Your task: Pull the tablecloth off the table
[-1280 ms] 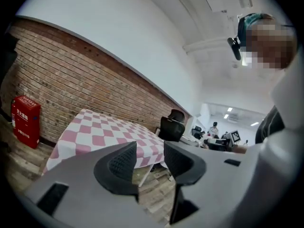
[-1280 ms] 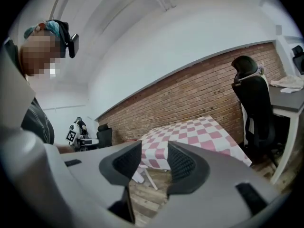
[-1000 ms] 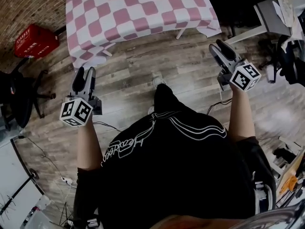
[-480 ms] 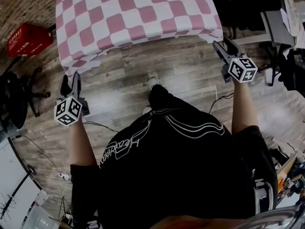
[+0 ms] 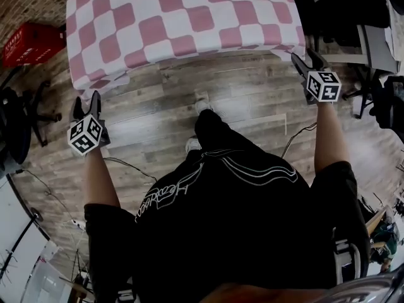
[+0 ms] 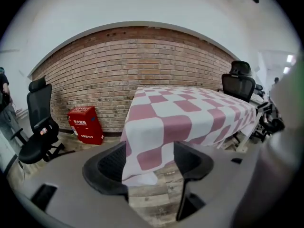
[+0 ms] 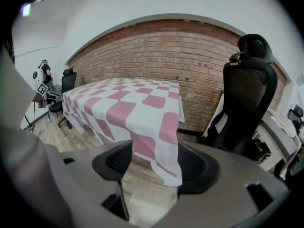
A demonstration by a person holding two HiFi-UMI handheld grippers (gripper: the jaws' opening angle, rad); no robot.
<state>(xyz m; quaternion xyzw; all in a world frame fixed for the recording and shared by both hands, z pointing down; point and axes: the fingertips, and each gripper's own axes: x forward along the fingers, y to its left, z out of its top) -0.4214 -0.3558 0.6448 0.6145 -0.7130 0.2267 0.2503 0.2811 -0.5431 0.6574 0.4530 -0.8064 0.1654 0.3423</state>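
Pink-and-white checked tablecloth (image 5: 183, 24) spread flat over the whole hidden worktop, smooth on top, near edge draped and a loose corner drooping toward the wood floor (image 5: 221, 100) at each near end. Not yet pulled at all, by the look of it. Larger and closer in the head view than a second ago, so evidently walked up to. Near left corner now hanging in the gap of the left gripper (image 5: 86, 103), near right corner in the gap of the right gripper (image 5: 306, 59), both brought forward and outward from beside the body to those two corners. Fingers of both opening at this moment and standing wide, cloth between them but pressed by neither pad, so nothing held so far. Meaning for the task: approach finished, grasp about to come; probably only a closing on each corner and a steady backward draw left to do. Thin, limp fabric, likely to slide off easily yet apt to slip from a shallow pinch. Farther out, a red crate (image 5: 31, 43) by the brick wall (image 6: 118, 65) on the left and a black office chair (image 7: 247, 103) just beyond the right corner.
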